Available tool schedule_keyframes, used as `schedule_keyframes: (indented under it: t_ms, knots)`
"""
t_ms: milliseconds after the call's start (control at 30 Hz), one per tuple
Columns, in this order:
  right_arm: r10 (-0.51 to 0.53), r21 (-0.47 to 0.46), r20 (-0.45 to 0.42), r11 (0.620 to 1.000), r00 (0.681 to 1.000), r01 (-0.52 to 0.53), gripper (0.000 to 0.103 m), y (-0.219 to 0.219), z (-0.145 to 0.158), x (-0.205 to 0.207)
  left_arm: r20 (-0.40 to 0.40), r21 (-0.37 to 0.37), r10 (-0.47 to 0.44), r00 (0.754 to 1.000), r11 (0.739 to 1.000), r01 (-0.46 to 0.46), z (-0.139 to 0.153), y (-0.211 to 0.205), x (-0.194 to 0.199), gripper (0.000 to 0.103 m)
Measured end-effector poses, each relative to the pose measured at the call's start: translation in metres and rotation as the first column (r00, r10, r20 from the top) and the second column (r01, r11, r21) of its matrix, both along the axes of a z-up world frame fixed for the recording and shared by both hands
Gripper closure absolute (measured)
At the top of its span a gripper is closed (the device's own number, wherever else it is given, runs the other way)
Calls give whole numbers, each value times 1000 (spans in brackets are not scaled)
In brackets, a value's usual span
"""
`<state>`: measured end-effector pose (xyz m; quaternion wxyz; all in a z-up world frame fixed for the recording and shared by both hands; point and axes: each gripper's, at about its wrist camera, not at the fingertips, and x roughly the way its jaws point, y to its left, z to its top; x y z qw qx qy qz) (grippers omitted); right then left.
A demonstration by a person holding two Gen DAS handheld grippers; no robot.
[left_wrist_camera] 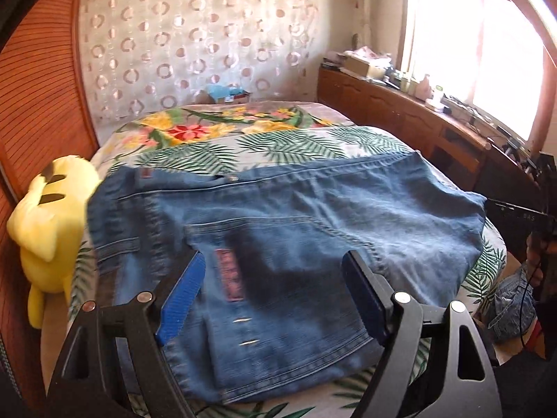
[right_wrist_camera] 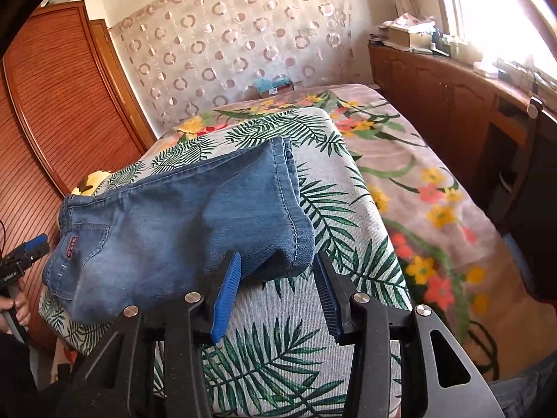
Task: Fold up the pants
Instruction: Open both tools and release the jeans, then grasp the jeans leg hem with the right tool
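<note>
The folded blue jeans (left_wrist_camera: 278, 230) lie flat on the bed (left_wrist_camera: 296, 142), on a palm-leaf printed sheet (right_wrist_camera: 285, 358) that covers the near part of it; beyond that a floral blanket (right_wrist_camera: 417, 181) shows. The waistband end of the jeans, with a back pocket and a red label (left_wrist_camera: 228, 273), lies toward the left side, and the folded leg end (right_wrist_camera: 292, 244) toward the right.

The left gripper (left_wrist_camera: 275, 292) hovers over the pocket area with its jaws standing wide apart; nothing is between the blue pads, and they do not press on the denim. In the right wrist view this same gripper appears at the far left edge, held in a hand (right_wrist_camera: 19, 308), just beside the waistband end.

The right gripper (right_wrist_camera: 275, 289) is at the leg end. Its jaws are partly open, with the rounded fold of the denim just ahead of and between the fingertips; the pads stand on either side of it without pinching it.

A yellow plush toy (left_wrist_camera: 52, 219) sits at the left edge of the bed, against a slatted wooden wardrobe (right_wrist_camera: 59, 104). A curtain with ring patterns (left_wrist_camera: 195, 45) hangs behind the bed, and a long wooden cabinet (left_wrist_camera: 400, 104) cluttered with small items runs under the bright window (left_wrist_camera: 480, 52) on the right.
</note>
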<state>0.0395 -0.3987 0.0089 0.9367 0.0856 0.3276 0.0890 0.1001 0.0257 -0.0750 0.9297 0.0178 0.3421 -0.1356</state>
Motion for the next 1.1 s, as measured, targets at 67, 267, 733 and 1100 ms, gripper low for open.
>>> schedule_keyframes:
  t_ms: [67, 267, 733, 1100]
  knots:
    - [-2, 9, 1, 1000, 1000, 2, 58, 2, 0, 1, -3, 9, -13, 1000, 1000, 13, -1, -9, 2, 21]
    - [1, 34, -1, 999, 1000, -1, 58, 1, -1, 9, -3, 23, -39, 999, 999, 39, -1, -25, 4, 22]
    - [50, -29, 6, 998, 999, -50, 97, 20, -1, 23, -17, 34, -38, 999, 999, 39, -6, -29, 1, 21]
    - [229, -66, 115, 973, 967, -223, 99, 94, 49, 40, -13, 11, 31, 999, 999, -30, -5, 3, -8, 21]
